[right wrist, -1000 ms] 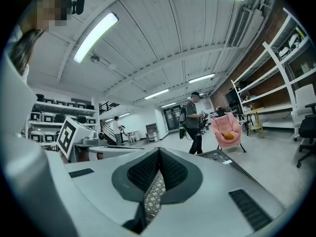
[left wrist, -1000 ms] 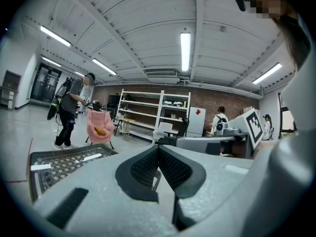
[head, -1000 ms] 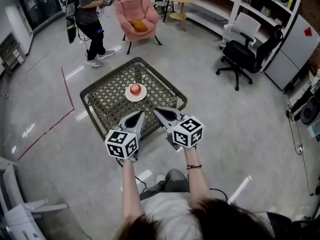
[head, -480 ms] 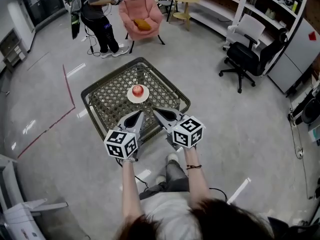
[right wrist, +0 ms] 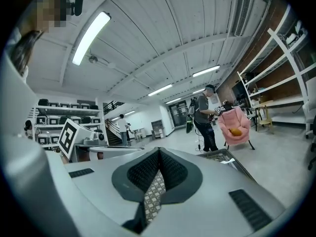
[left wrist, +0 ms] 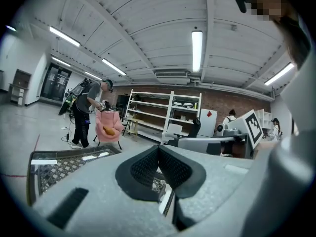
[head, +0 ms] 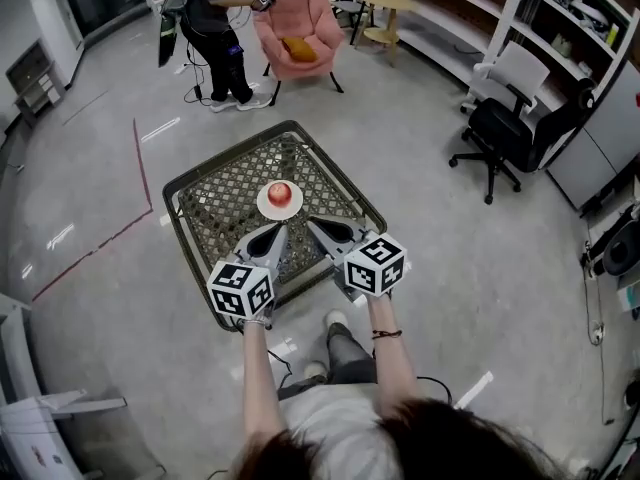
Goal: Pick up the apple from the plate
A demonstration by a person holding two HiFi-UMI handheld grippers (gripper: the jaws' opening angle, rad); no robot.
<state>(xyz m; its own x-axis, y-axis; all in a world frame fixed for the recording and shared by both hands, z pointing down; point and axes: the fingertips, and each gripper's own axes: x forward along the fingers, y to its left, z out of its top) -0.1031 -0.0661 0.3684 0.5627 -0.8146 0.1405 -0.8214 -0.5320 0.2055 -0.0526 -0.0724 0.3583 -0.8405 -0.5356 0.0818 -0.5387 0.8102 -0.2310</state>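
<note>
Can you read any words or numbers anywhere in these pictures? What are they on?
No readable text anywhere.
Cubes on the left hand-held gripper and right hand-held gripper: only black-and-white square patterns, no letters.
Red mark on the white cabinet: too small to read.

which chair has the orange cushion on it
The pink armchair near the standing person; the black office chair at the right has none.

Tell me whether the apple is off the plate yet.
No, in the head view the apple sits on the white plate in the middle of the lattice table.
</note>
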